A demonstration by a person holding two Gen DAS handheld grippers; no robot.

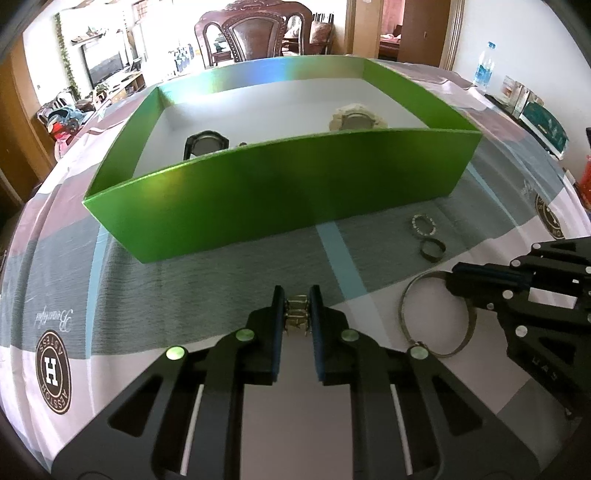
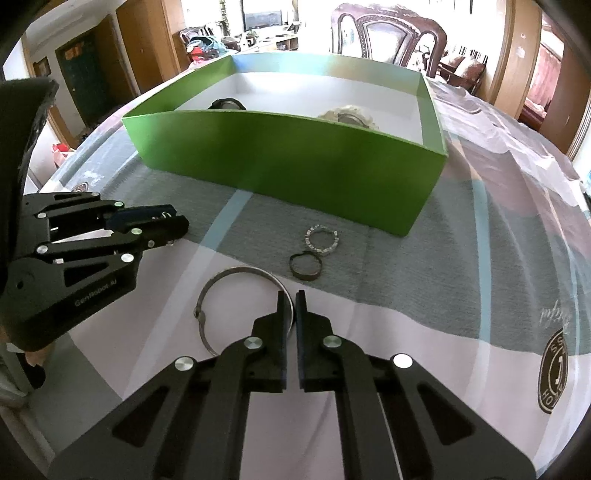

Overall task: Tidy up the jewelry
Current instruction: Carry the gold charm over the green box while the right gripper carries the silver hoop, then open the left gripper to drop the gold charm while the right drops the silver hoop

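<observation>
The box (image 1: 280, 184) is sitting far across the tablecloth (image 1: 221, 266), with two watches lying inside it, one (image 1: 205, 144) left, the other (image 1: 356, 118) right. Near of the box's right half, the beaded ring (image 2: 322, 239) is lying just far of the plain ring (image 2: 305, 266), the two almost touching. Nearer and to their left, the large bangle (image 2: 242, 310) is resting on the cloth. Left of the bangle, the chain bracelet (image 1: 296, 312) is sitting between the left gripper (image 1: 297, 295)'s fingers; the right gripper (image 2: 290, 295) is closing over the bangle's right rim. A chair (image 1: 255, 33) is standing behind the table.

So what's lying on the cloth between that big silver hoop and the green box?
Two small rings: a dark ring nearer the silver hoop, and a sparkly beaded ring nearer the green box. The right wrist view shows it best.
</observation>
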